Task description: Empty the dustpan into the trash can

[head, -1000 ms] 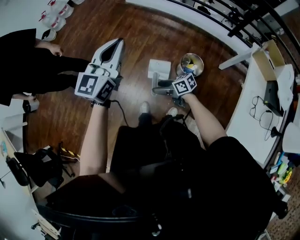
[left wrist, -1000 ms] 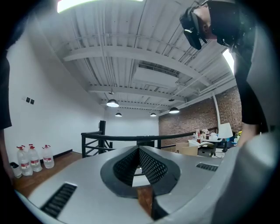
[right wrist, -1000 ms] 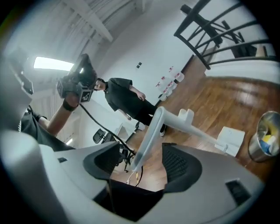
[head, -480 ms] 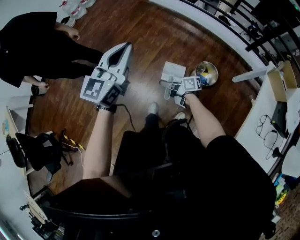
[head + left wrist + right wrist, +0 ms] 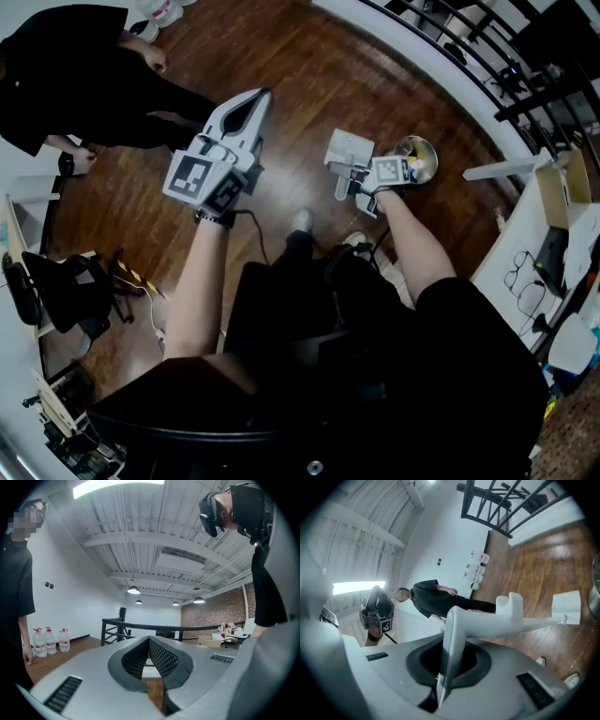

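A white dustpan (image 5: pixel 349 148) lies low over the wood floor, just left of a round metal trash can (image 5: pixel 418 156) that has coloured scraps inside. My right gripper (image 5: pixel 354 180) has just been closing and is now shut on the dustpan handle (image 5: pixel 451 634), which runs out from between the jaws to the pan (image 5: pixel 566 607). The trash can rim (image 5: pixel 596 581) shows at the far right edge of the right gripper view. My left gripper (image 5: pixel 260 97) is held out to the left, shut with nothing between its jaws; the left gripper (image 5: pixel 150 654) points level across the room.
A person in black (image 5: pixel 56 66) stands at the upper left near water bottles (image 5: pixel 155 11). A black railing (image 5: pixel 487 42) curves along the back. A white table (image 5: pixel 525 234) with a box and glasses is on the right, a chair (image 5: pixel 66 291) on the left.
The right gripper's jaws have shut on the dustpan handle. Both grippers have drifted a little across the floor, and the head view has swung so the trash can sits further right.
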`<state>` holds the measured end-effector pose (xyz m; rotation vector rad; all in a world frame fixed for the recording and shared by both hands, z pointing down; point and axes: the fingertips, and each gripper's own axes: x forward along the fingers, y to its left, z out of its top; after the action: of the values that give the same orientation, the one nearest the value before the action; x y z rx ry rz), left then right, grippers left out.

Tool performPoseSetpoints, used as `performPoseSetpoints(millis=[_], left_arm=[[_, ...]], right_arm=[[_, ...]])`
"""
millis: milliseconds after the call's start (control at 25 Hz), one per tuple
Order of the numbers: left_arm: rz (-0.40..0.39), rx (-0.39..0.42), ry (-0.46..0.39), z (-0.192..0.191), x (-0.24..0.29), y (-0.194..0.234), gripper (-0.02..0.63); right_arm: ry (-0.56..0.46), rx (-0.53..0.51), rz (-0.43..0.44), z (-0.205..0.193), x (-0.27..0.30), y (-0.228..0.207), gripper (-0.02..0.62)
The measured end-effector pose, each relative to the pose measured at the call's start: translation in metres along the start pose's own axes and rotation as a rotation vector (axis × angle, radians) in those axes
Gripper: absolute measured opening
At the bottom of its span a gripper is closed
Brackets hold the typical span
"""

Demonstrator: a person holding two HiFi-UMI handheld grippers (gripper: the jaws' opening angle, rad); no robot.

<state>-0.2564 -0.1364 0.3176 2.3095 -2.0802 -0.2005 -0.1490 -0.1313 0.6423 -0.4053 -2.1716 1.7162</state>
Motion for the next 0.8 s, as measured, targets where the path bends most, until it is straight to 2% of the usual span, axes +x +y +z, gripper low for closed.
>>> performPoseSetpoints(millis=[160,200,280,320,440,800], left_arm=[[0.007,-0.025,0.002,-0.004,-0.003,0.016,0.003],[0.010,-0.032,0.003,-0.005,-0.004,0.020,0.003],[0.012,-0.052,0.002,-0.007,-0.004,0.029,0.003],[0.012,-0.060,0.001,-0.008,-0.004,0.033,0.003],[0.008,-0.081,-0.002,-0.012,-0.001,0.042,0.003],[-0.041,-0.128,0.006,-0.024,0.019,0.055,0.003]], right_arm=[[0.034,-0.134,-0.084,0.026,-0.007,-0.008,0.012],[0.035,-0.134,-0.078,0.030,-0.006,-0.006,0.012],[0.032,-0.053,-0.058,0.033,-0.003,0.000,0.014],[0.040,-0.047,-0.059,0.034,-0.002,0.001,0.014],[0.093,-0.148,-0.091,0.039,-0.002,-0.003,0.012],[0.078,-0.179,-0.099,0.053,0.000,0.014,0.017]])
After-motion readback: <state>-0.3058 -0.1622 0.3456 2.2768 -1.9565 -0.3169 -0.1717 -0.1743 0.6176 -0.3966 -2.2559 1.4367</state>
